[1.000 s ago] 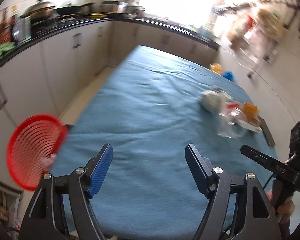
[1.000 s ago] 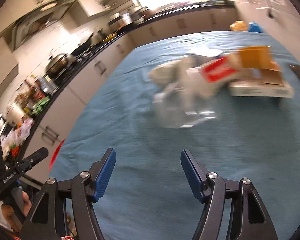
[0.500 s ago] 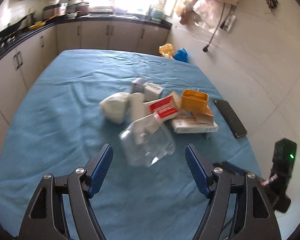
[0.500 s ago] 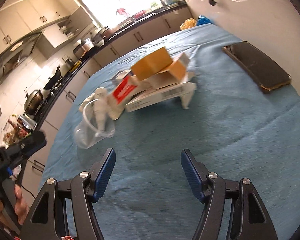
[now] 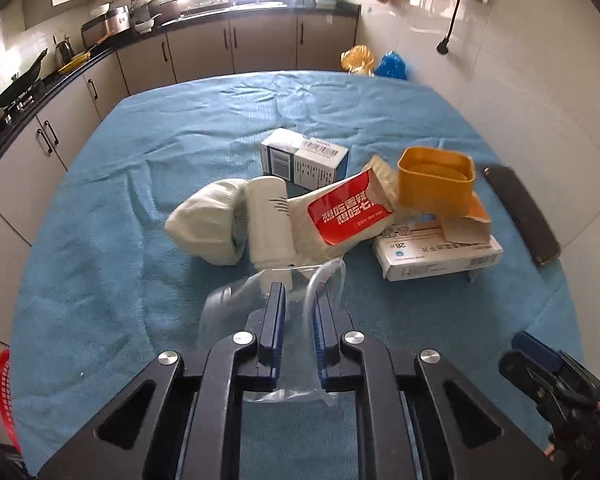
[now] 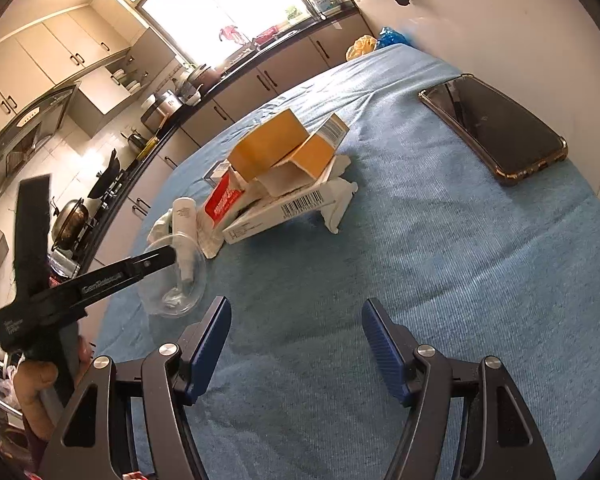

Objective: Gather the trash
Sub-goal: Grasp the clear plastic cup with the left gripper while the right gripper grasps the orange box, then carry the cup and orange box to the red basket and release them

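A heap of trash lies mid-table on the blue cloth [image 5: 140, 152]: a white bottle [image 5: 268, 220], a red-labelled paper bag [image 5: 352, 212], a yellow tub [image 5: 436, 184], a white carton [image 5: 304, 158], a flat box [image 5: 436, 256] and a crumpled white cloth [image 5: 208, 224]. A clear plastic cup [image 5: 228, 312] lies on its side at the near edge of the heap. My left gripper [image 5: 298, 292] is closing on the cup's wall, its pads pinching the plastic. In the right wrist view the left gripper [image 6: 172, 254] reaches into the cup [image 6: 176, 280]. My right gripper [image 6: 296, 312] stands open over bare cloth.
A dark phone [image 6: 496, 128] lies near the table's right edge by the wall. A red mesh basket [image 5: 6, 400] shows past the table's near left corner. Kitchen counters with pots run along the left and far sides. Orange and blue bags [image 5: 374, 62] sit beyond the far end.
Both grippers swung toward the heap. The left one moved in over the clear cup and its jaws went from wide open to pinched on the cup's wall. The right stayed open.
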A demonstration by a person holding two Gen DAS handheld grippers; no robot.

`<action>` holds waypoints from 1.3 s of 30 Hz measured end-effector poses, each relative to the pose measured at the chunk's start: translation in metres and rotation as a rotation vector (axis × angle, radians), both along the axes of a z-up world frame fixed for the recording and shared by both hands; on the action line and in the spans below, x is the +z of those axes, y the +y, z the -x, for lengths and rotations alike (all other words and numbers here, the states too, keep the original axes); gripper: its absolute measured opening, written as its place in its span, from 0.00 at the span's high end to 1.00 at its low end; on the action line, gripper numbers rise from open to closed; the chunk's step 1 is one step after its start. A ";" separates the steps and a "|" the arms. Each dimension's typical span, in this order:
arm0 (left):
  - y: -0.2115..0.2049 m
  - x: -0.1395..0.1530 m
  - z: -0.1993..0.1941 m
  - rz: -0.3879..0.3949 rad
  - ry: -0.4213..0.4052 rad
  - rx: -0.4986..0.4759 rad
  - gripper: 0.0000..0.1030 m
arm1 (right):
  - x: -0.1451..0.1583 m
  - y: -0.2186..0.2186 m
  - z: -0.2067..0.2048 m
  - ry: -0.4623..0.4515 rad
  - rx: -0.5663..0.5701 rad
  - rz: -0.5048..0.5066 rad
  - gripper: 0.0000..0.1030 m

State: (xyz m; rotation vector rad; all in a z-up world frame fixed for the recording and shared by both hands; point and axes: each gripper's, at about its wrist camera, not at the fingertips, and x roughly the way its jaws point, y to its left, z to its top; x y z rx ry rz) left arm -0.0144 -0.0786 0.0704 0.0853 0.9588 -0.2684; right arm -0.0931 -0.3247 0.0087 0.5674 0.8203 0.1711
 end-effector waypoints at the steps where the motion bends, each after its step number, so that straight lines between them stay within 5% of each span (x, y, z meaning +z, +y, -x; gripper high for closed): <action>1: 0.003 0.004 0.004 0.017 -0.007 0.000 0.92 | 0.001 0.001 -0.002 -0.001 0.003 0.001 0.30; 9: 0.058 0.029 0.048 0.149 -0.065 -0.009 0.93 | 0.003 0.021 -0.017 0.000 0.043 -0.007 0.30; 18: 0.130 0.034 0.074 0.220 -0.099 0.109 0.93 | 0.010 0.068 -0.039 0.000 0.108 -0.001 0.30; 23: 0.162 0.033 0.085 0.232 -0.103 0.141 0.93 | 0.019 0.056 -0.053 -0.004 0.010 -0.023 0.30; 31: 0.194 0.026 0.086 0.275 -0.106 0.181 0.93 | 0.076 0.025 -0.099 -0.071 -0.118 0.260 0.30; 39: 0.221 0.026 0.092 0.264 -0.113 0.242 0.93 | 0.055 0.031 -0.167 0.049 -0.020 0.430 0.53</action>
